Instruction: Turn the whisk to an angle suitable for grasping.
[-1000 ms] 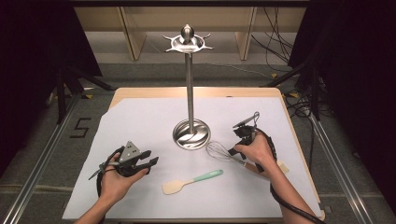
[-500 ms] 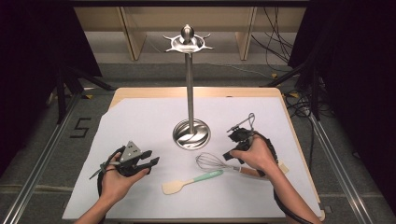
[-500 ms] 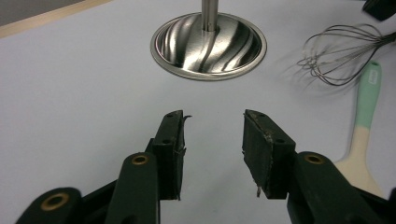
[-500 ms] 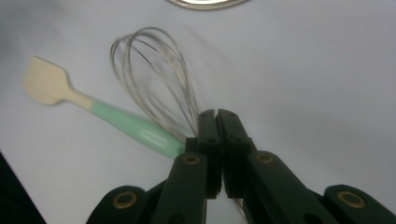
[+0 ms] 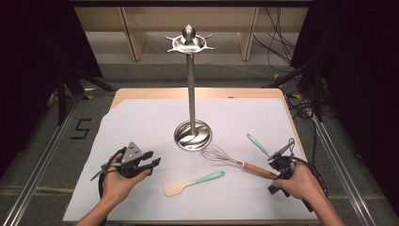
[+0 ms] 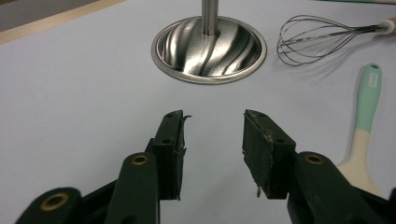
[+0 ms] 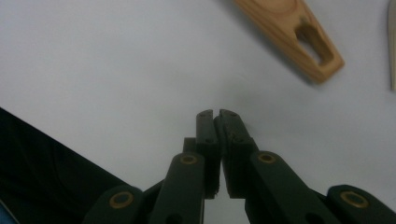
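A steel stand [image 5: 190,94] rises from a round base [image 6: 208,49] at mid-table. Right of the base lies a wire whisk [image 5: 219,154], its wooden handle [image 7: 299,37] pointing at my right hand. A spatula [image 5: 193,183] with a mint handle lies nearer the front edge. My left gripper [image 5: 154,162] rests left of the spatula, open and empty, aimed at the base [image 6: 212,119]. My right gripper [image 5: 274,187] sits just off the handle's end. Its jaws [image 7: 215,114] are all but together with nothing between them, after opening by a hair.
A second mint-handled utensil [image 5: 258,143] lies at the right, beyond my right hand. White paper [image 5: 141,122] covers the tabletop. Dark curtains and cables surround the table, and a rail runs along each side.
My right hand has moved right and toward the near edge. The whisk swung with it, so its handle now points right. The second mint-handled utensil has come into sight. The left hand stayed put.
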